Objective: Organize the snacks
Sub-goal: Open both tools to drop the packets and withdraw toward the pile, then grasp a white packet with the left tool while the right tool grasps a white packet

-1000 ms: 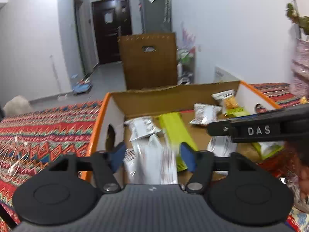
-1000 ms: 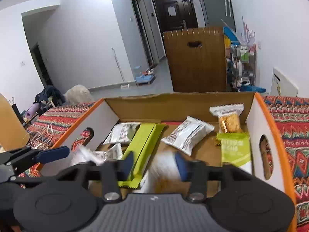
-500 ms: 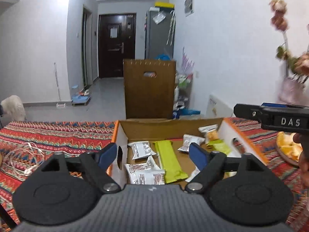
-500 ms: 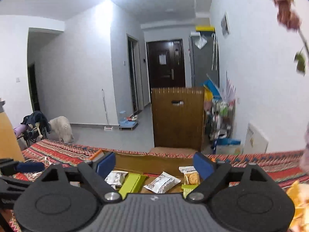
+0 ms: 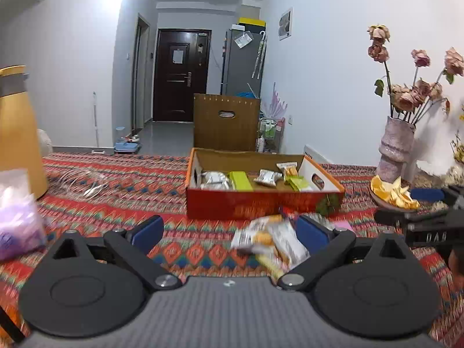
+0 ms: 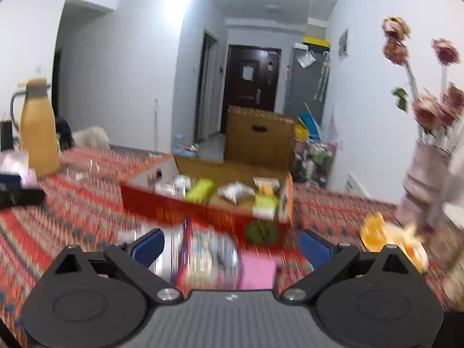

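Both my claws, left (image 5: 229, 233) and right (image 6: 232, 243), have just been opening and now gape wide, holding nothing. I judge I'm between drops, back for more. Loose packets (image 5: 271, 242) lie just ahead between the fingers on the cloth (image 5: 121, 197); the box (image 5: 261, 203) sits farther off. Next: close on one packet.

Red zigzag-patterned tablecloth (image 5: 121, 191), orange-rimmed red box (image 5: 261, 206) — lime-green packets (image 5: 240, 180) inside — mustard-yellow jug (image 6: 39, 133).
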`<state>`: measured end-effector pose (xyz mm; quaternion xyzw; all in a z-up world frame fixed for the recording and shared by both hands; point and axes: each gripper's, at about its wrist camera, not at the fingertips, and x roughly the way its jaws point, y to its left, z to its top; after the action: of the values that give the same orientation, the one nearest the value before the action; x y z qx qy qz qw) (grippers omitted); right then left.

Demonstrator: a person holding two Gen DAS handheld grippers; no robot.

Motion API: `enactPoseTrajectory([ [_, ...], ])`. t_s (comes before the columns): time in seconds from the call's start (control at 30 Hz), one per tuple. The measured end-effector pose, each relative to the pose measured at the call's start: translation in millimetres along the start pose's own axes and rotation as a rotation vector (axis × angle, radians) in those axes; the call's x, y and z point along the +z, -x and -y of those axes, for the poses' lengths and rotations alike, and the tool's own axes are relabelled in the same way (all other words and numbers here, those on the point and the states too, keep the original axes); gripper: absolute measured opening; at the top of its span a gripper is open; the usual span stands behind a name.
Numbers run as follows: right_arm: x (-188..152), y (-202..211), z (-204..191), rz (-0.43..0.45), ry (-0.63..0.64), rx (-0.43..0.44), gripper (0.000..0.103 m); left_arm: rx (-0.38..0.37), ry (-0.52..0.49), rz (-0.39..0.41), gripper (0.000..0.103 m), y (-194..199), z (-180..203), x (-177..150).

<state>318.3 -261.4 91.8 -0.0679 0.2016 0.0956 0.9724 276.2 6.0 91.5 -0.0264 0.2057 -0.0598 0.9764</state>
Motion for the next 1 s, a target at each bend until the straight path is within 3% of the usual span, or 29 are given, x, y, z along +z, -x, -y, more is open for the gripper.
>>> enactPoseTrajectory([
  [0.17,-51,37,-20,-0.079,0.003,-0.033,0.100,0.021,0.022,-0.004,0.101,45,2,-34],
  [0.43,-109,74,-31,-0.168,-0.062,-0.032,0.100,0.026,0.012,-0.093,0.101,69,9,-75],
  [0.7,-108,97,-28,-0.131,-0.065,-0.051,0.100,0.022,0.002,-0.095,0.102,75,14,-82],
  [1.0,-97,76,-25,-0.129,-0.055,-0.030,0.100,0.029,-0.011,-0.126,0.102,51,16,-78],
])
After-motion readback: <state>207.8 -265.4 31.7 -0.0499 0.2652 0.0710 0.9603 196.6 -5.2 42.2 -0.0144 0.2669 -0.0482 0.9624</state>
